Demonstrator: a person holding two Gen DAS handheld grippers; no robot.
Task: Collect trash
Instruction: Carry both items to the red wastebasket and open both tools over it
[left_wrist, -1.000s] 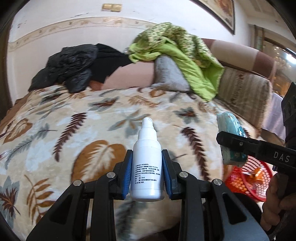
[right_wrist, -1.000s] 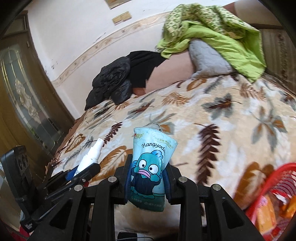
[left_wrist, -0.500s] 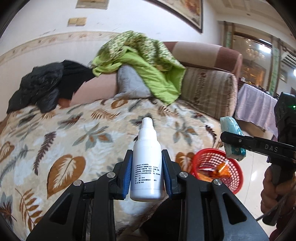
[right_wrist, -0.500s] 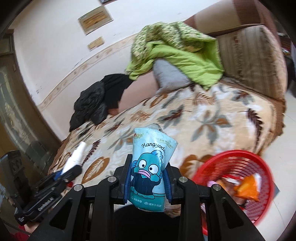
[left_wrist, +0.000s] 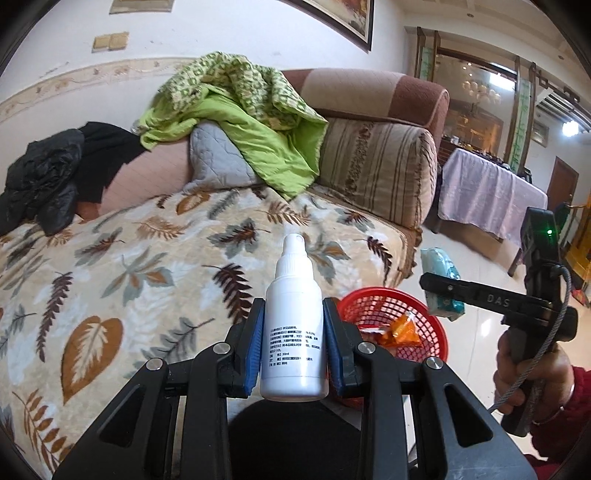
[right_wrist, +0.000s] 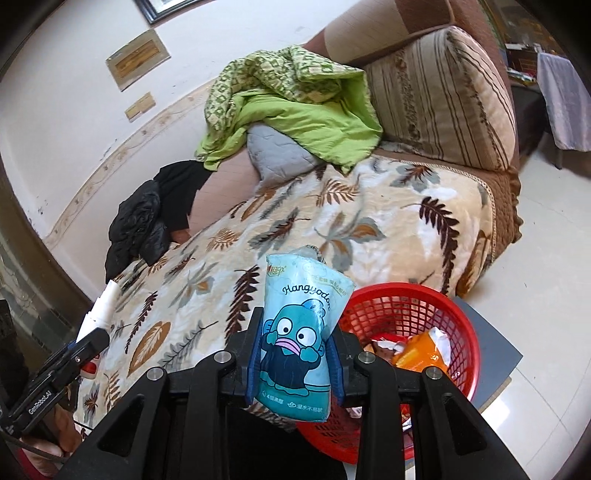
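Carrying two pieces of trash toward the red basket, both not yet dropped.

Nearest, the left claw (left_wrist: 293, 345) is clenched on an upright white spray bottle (left_wrist: 293, 325), and the right claw (right_wrist: 293, 363) is clenched on a blue cartoon tissue pack (right_wrist: 297, 339). Just past them, the red basket (right_wrist: 458, 306) stands beside the sofa's leaf-print blanket (right_wrist: 369, 221) and already holds orange wrappers (right_wrist: 421, 352), so some collecting looks done. Left to do: release both items into it. Farther back lie a green quilt (left_wrist: 258, 122) and a black jacket (left_wrist: 40, 177).

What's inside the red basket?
The red basket holds an orange wrapper and some crumpled scraps. The blue tissue pack hides its near side.
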